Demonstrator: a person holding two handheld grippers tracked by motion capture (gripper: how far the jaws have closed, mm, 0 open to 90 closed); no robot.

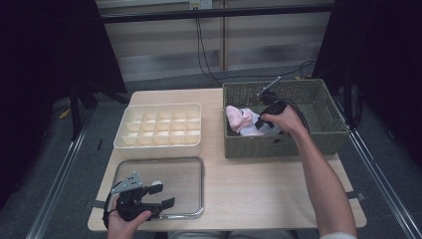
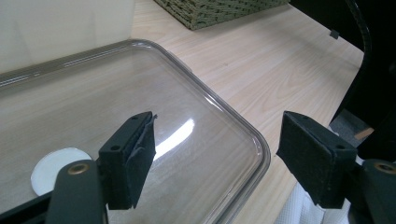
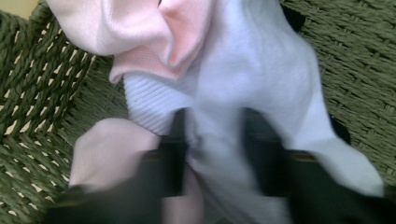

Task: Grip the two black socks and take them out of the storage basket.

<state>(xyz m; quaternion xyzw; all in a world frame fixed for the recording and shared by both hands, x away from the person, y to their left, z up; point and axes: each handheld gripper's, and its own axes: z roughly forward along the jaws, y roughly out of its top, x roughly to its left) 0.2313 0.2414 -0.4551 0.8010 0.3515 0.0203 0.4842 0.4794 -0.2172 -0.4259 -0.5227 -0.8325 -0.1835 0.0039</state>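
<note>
My right gripper (image 1: 260,124) reaches down into the green woven basket (image 1: 278,149), among a heap of socks. In the right gripper view its jaws (image 3: 215,126) are closed on a fold of the white sock (image 3: 261,70), with cloth filling the gap between them. A pink sock (image 3: 140,32) lies just beyond, and a pale pink one (image 3: 107,149) sits beside the left jaw. My left gripper (image 1: 164,195) rests at the front left over the clear plastic lid (image 1: 184,174). Its jaws (image 2: 219,140) stand wide open with nothing between them.
A white divided organiser box (image 1: 159,127) stands behind the clear lid, left of the basket. A small white disc (image 2: 51,170) shows under the lid near my left jaw. Bare wooden tabletop (image 1: 249,184) lies between the lid and the person's right forearm.
</note>
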